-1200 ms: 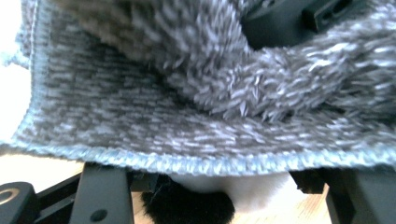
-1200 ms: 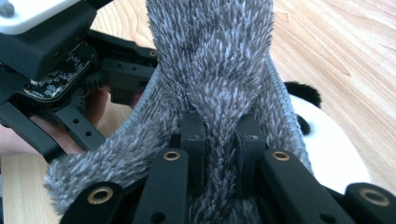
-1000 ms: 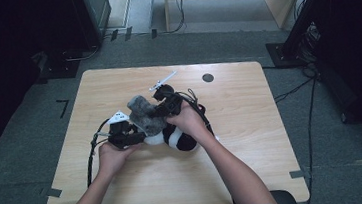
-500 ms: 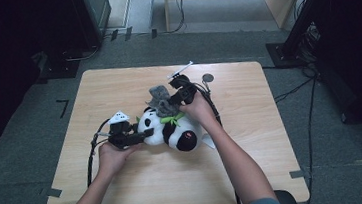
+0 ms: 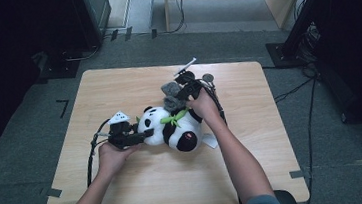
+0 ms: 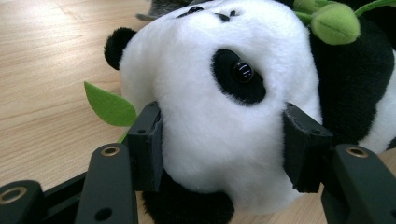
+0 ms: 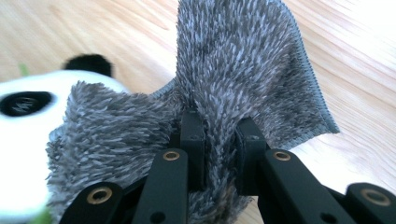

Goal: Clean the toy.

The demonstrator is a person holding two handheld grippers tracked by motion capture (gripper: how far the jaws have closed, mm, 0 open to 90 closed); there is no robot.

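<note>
The grey fluffy cloth (image 7: 243,84) hides most of the right gripper (image 7: 222,135), whose jaws pinch a fold of it tight, just above the toy panda (image 5: 171,128). The panda lies on its side in the middle of the wooden table (image 5: 142,186), head toward the left gripper (image 6: 222,140). Its jaws squeeze the panda's white head (image 6: 219,116), partly closed. Its feet are hard to see.

Even overhead light falls on the table (image 5: 143,196) in the high view, its pale wood bright, the floor around it dim and the far corners black. Shadows stay soft and short. In the right gripper view the panda (image 7: 23,121) at left is blurred and the wood at far right glares white
</note>
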